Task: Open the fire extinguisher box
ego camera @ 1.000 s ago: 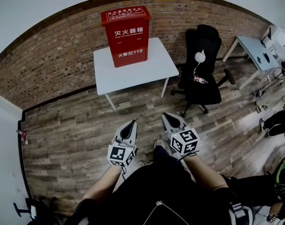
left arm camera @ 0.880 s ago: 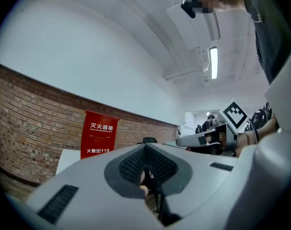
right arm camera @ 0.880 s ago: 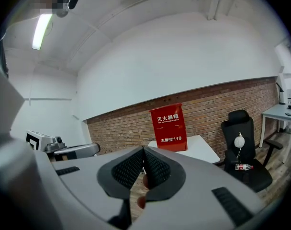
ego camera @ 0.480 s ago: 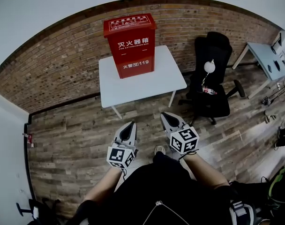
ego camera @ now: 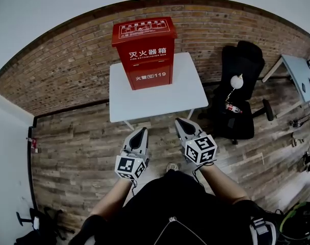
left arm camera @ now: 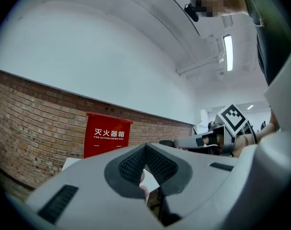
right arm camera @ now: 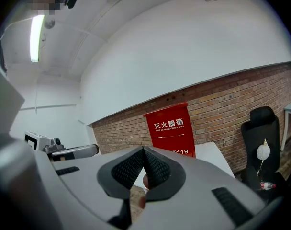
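A red fire extinguisher box (ego camera: pixel 146 52) with white lettering stands shut on a white table (ego camera: pixel 190 91) against the brick wall. It also shows ahead in the left gripper view (left arm camera: pixel 107 138) and the right gripper view (right arm camera: pixel 172 128). My left gripper (ego camera: pixel 141 130) and right gripper (ego camera: pixel 178 121) are held side by side over the floor just short of the table's front edge, apart from the box. Both are shut with nothing between the jaws.
A black office chair (ego camera: pixel 239 93) with a bottle and a white round object on it stands right of the table. A light desk (ego camera: pixel 300 75) is at the far right. The floor is wood planks (ego camera: pixel 73 147).
I have walked closer to the table: the box and table loom larger and nearer the grippers. Both grippers stay shut and side by side.
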Available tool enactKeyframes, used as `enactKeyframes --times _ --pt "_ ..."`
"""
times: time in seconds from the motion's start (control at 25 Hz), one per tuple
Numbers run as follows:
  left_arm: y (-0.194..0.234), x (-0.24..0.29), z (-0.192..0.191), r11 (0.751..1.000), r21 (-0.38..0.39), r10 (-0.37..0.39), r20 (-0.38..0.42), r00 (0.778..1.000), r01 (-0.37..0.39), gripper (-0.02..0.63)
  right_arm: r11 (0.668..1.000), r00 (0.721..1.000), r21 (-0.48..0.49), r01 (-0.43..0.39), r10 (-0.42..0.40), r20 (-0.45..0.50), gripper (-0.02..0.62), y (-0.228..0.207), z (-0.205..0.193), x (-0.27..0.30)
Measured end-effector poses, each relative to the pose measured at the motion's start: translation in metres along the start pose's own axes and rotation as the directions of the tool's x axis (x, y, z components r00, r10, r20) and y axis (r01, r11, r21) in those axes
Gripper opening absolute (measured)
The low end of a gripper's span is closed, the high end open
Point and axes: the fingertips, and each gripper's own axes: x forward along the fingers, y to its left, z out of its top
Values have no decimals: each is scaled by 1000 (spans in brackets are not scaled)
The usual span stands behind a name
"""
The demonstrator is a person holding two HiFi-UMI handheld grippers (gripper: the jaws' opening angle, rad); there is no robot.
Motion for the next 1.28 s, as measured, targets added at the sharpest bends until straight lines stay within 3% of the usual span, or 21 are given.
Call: enactKeyframes --times 0.4,0.72,1.0,1.28 --pt "6 55 5 996 -40 80 14 997 -80 50 997 996 -1 -78 77 -35 18 -46 12 34" --pt "31 72 1 989 -73 130 -3 991 -130 49 994 991 19 -109 110 -70 18 -57 9 64" --pt "52 109 3 996 -55 69 10 998 -68 49 996 993 17 -84 85 -77 18 -71 9 98" --pt "96 164 22 999 -37 2 34 999 0 49 997 996 -37 -65 63 -59 18 -83 38 159"
